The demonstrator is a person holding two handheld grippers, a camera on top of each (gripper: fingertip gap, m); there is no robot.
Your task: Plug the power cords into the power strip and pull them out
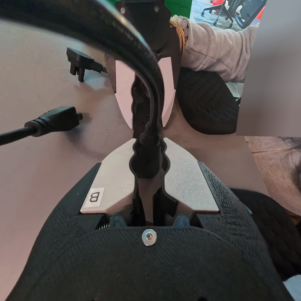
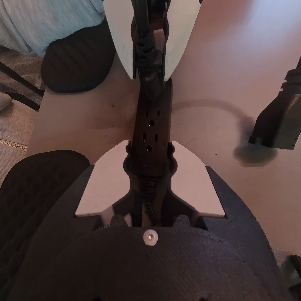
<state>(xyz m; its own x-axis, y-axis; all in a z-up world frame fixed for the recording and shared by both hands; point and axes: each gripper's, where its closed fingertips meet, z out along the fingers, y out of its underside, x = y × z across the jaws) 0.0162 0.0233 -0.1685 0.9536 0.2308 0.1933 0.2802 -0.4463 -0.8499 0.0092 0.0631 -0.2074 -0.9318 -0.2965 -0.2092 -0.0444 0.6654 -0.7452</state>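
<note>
Two loose things lie on the counter in my left wrist view: a spare plug on its cable, and a black printed block farther off. My left gripper is clamped on a black plug body, its cord arching up past the camera, so I can steer the prongs down; whether they are seated I cannot tell. Opposite, my right gripper faces me, gripping the strip.

Turning to my right wrist view, the right gripper is closed tight on the cord end of the power strip, pinning it to the counter so it cannot slide under a push or pull. I count two free outlets between the grippers. Beyond them the left gripper holds its plug at the far end of the strip
</note>
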